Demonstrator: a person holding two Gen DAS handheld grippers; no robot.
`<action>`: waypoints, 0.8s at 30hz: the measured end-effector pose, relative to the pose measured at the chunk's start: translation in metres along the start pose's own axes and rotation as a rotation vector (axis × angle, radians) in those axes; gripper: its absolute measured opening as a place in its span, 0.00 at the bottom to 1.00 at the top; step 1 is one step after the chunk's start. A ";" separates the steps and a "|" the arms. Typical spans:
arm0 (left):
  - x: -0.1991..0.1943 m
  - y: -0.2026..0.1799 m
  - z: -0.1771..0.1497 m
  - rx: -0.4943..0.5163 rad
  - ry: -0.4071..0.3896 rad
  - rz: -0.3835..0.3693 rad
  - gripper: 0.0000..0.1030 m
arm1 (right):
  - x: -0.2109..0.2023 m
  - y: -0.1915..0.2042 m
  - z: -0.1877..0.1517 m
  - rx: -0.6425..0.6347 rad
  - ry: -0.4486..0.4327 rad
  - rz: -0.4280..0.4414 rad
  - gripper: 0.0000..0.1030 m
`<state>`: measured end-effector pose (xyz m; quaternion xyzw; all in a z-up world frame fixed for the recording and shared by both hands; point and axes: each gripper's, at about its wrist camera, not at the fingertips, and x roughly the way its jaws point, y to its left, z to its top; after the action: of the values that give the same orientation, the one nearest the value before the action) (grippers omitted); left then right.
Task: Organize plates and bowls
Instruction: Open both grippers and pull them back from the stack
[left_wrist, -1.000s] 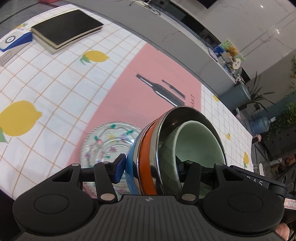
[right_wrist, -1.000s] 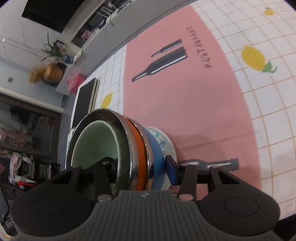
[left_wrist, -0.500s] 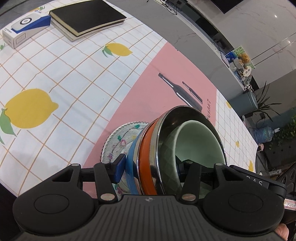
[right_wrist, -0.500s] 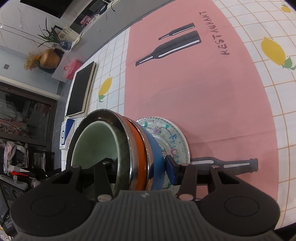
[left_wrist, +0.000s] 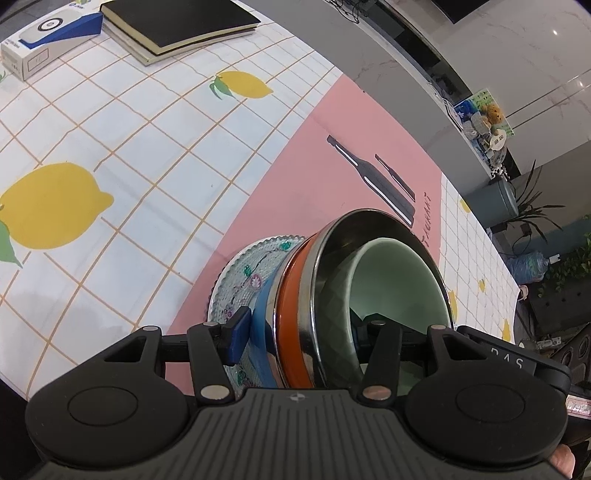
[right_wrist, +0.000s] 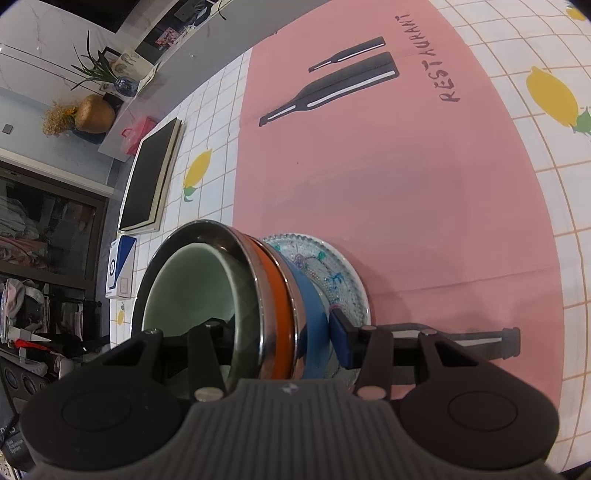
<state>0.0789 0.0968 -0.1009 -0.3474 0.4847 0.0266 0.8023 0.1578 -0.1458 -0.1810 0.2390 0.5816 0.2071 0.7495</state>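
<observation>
Steel-rimmed nested bowls (left_wrist: 332, 291), pale green innermost, then orange and blue, are gripped on opposite sides by the left gripper (left_wrist: 295, 328) and right gripper (right_wrist: 275, 328), each half-open with one finger inside. Just beyond, a patterned glass plate (right_wrist: 347, 273) lies on the pink mat (right_wrist: 406, 177).

A lived-in home: lemon-print tablecloth (left_wrist: 155, 122) on the table, potted plants (right_wrist: 94, 70), clothes on shelves (right_wrist: 22, 229), a book (left_wrist: 177, 22)
</observation>
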 end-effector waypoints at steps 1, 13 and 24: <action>0.000 0.000 0.000 0.003 0.002 0.001 0.56 | 0.000 0.000 0.000 0.001 0.001 0.001 0.44; -0.015 -0.017 0.001 0.117 -0.069 0.072 0.60 | -0.023 0.012 -0.003 -0.092 -0.107 -0.030 0.64; -0.072 -0.065 -0.020 0.402 -0.298 0.146 0.60 | -0.095 0.037 -0.023 -0.312 -0.344 -0.109 0.66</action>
<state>0.0508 0.0575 -0.0152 -0.1374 0.3806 0.0387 0.9137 0.1114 -0.1698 -0.0905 0.1202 0.4183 0.2097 0.8755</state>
